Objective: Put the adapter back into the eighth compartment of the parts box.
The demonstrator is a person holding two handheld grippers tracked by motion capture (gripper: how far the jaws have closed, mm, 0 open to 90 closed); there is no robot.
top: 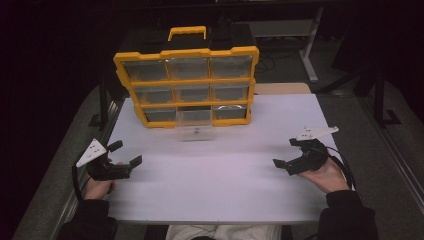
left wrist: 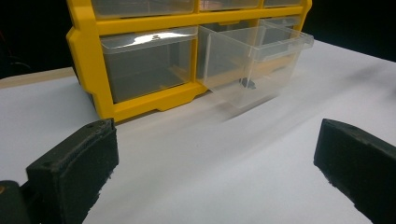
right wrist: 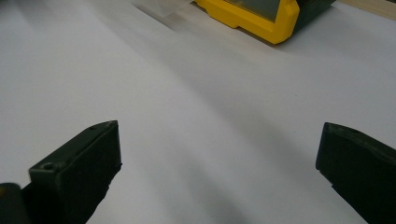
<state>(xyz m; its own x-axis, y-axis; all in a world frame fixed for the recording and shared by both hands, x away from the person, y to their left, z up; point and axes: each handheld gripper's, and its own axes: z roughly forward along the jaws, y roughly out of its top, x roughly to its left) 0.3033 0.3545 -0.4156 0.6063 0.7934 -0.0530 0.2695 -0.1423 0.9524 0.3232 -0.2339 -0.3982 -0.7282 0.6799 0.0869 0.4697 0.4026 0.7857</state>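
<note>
Both grippers, left (top: 126, 153) and right (top: 284, 152), rest wide open and empty at lower frame. One clear drawer (top: 195, 126) juts from the organizer (top: 186, 80) bottom row, centre frame. Risk: a careless push may skew the drawer or slide the organizer across the counter (top: 215, 185).

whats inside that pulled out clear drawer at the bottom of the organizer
The clear drawer holds one small dark item on its floor; what it is cannot be told. Its rear is hidden inside the yellow organizer.

A clear plastic drawer (top: 194, 125) juts half out of the bottom middle slot of the upright yellow organizer (top: 186, 82), holding what may be a small dark screw (left wrist: 247, 83).
</note>
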